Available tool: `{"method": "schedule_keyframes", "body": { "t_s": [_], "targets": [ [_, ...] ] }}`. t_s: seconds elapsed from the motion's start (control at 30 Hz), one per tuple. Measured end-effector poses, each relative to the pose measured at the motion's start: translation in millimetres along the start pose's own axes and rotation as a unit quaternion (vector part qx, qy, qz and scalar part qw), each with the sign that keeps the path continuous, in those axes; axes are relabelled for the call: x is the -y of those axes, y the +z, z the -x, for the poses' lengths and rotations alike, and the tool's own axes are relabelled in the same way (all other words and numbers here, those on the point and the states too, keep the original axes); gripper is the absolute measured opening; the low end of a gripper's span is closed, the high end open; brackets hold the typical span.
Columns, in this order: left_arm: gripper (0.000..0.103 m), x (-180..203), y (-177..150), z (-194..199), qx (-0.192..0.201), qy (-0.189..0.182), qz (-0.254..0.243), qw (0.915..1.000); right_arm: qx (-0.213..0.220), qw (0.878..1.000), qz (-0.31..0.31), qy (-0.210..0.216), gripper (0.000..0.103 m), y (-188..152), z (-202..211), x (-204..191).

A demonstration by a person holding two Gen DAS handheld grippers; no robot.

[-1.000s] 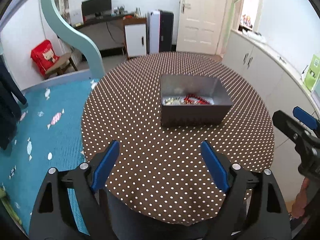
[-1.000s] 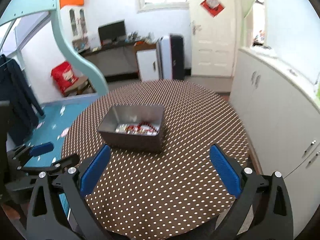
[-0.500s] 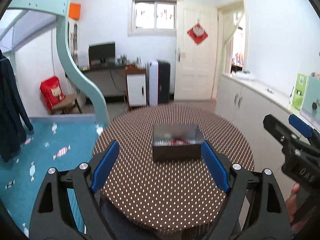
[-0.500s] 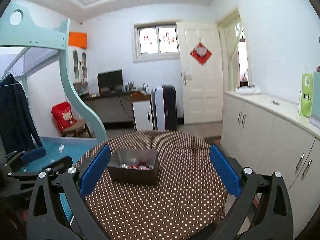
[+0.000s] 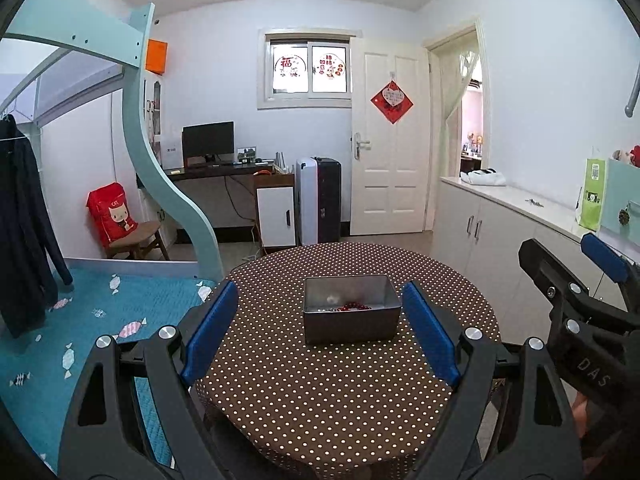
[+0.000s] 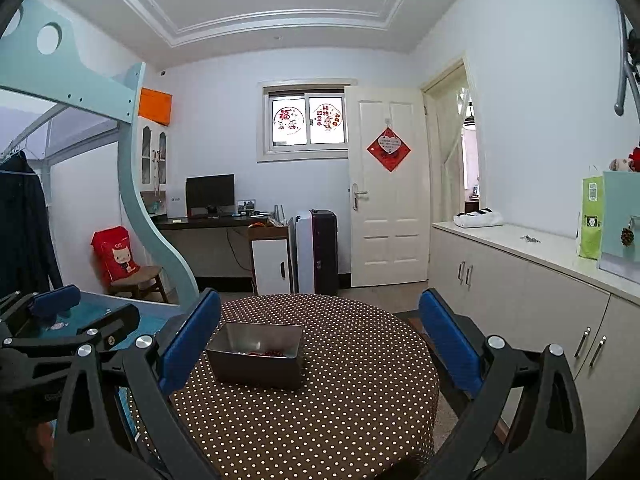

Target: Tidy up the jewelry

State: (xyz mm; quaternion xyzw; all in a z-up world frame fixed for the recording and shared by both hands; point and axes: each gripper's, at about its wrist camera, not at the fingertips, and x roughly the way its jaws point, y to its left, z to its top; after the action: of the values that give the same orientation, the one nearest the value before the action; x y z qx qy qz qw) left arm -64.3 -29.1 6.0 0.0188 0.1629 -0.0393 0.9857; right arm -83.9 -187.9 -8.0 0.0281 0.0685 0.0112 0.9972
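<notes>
The room is evenly and rather brightly lit, with a cool bluish cast. Daylight is admitted through the window (image 5: pixel 308 69) at 12 o'clock and the doorway (image 5: pixel 466 120) at 2 o'clock, where highlights are blown out. Soft shadow is cast under the table (image 5: pixel 340 400). Focus is held throughout; straight lines are bowed and corners are blackened by fisheye distortion.

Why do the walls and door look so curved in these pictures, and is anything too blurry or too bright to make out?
Left wrist view: the fisheye lens bows the white panelled door and darkens the corners; the small window is bright but readable. Right wrist view: same bending, sharp focus, though the red beads in the grey metal box on the brown polka-dot table are too small for detail.
</notes>
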Motion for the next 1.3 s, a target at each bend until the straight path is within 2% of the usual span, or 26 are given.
{"method": "schedule_keyframes", "body": {
  "t_s": [0.37, 0.5, 0.8, 1.3],
  "targets": [
    [0.085, 1, -9, 8, -0.011, 0.005, 0.001, 0.9999, -0.008, 1.000, -0.017, 0.003, 0.096, -5, 4, 4],
    [0.089, -1, -7, 8, -0.012, 0.010, 0.001, 0.9999, -0.007, 1.000, -0.015, 0.001, 0.096, -5, 6, 4],
    [0.089, -5, -7, 10, -0.016, 0.000, 0.006, 0.9999, -0.018, 1.000, -0.021, 0.002, 0.096, -5, 5, 7],
    [0.089, -10, -7, 9, -0.025, 0.006, 0.007, 0.9996, -0.029, 0.999, -0.022, -0.003, 0.096, -7, 6, 4]
  ]
}}
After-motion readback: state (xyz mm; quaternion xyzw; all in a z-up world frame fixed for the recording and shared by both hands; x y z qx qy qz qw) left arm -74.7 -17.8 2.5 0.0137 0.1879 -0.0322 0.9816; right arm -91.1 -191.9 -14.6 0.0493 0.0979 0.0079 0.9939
